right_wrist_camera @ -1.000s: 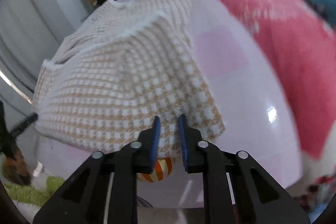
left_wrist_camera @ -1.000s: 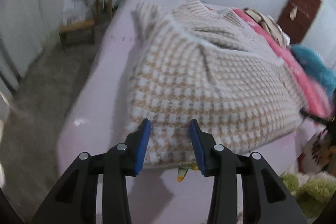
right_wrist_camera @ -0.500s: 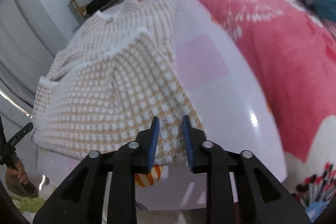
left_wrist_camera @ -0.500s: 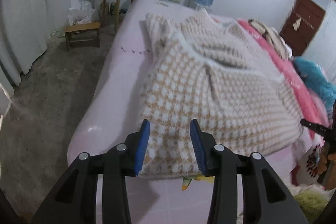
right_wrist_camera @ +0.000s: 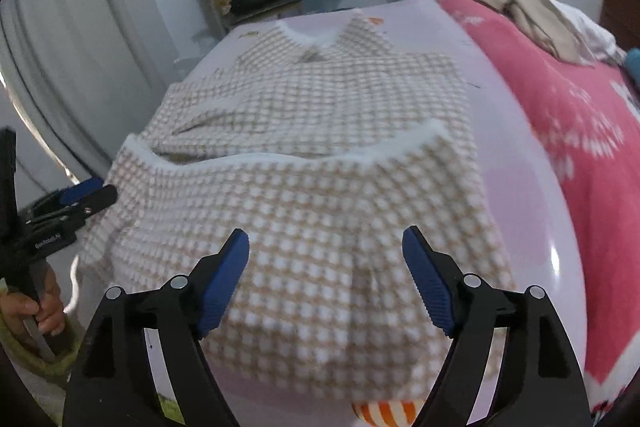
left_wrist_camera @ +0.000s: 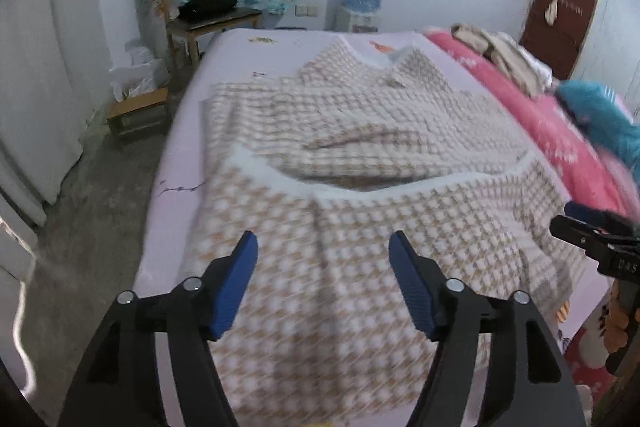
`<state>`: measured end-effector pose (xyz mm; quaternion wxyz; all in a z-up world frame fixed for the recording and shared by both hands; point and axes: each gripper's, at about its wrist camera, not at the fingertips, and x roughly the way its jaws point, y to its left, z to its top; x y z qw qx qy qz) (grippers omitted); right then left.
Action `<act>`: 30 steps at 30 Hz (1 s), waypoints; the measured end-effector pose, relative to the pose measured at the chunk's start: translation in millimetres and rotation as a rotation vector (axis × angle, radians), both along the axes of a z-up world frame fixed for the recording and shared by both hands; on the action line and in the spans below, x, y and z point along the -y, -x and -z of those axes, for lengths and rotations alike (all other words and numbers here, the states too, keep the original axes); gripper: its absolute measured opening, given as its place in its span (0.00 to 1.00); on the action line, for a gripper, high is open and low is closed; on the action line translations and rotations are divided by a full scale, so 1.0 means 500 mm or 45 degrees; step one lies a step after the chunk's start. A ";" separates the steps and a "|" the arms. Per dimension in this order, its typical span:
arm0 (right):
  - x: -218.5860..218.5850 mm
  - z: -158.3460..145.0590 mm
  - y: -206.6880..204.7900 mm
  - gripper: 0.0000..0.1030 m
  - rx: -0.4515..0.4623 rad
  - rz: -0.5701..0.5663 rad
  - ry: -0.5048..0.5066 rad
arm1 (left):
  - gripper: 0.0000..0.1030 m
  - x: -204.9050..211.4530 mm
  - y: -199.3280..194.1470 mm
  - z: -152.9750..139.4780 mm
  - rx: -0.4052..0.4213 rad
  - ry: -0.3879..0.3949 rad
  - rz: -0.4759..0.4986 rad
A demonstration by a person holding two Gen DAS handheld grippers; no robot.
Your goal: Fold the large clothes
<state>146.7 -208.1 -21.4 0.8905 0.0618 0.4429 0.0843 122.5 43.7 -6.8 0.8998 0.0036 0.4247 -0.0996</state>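
Blue-padded left tool (left_wrist_camera: 323, 247) hangs spread wide above the sweater's (left_wrist_camera: 360, 227) near hem, gripping nothing. Right tool (right_wrist_camera: 326, 247) likewise splayed, empty, over the same checked knit. The sweater lies on the lilac bed (left_wrist_camera: 176, 155), lower half folded up towards the collar. Pink blanket (right_wrist_camera: 580, 131) right; chair (left_wrist_camera: 200, 15) far left.

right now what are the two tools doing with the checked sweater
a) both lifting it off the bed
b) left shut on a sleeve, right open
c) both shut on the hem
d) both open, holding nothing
d: the left tool and right tool both gape wide above the checked sweater, which lies folded on the bed.
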 end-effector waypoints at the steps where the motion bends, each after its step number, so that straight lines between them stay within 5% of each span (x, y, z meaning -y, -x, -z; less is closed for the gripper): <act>1: -0.007 0.003 -0.007 0.74 -0.004 -0.010 -0.001 | 0.69 0.013 -0.006 0.005 -0.011 -0.019 0.010; 7: -0.018 0.023 -0.041 0.74 -0.026 -0.017 0.059 | 0.79 0.092 -0.051 0.064 -0.141 -0.237 0.040; 11: -0.006 0.071 -0.066 0.74 -0.118 0.013 0.046 | 0.89 0.107 -0.062 0.081 -0.152 -0.288 -0.008; 30: -0.004 0.092 -0.102 0.82 -0.194 0.048 0.038 | 0.95 0.081 -0.073 0.090 -0.219 -0.201 -0.065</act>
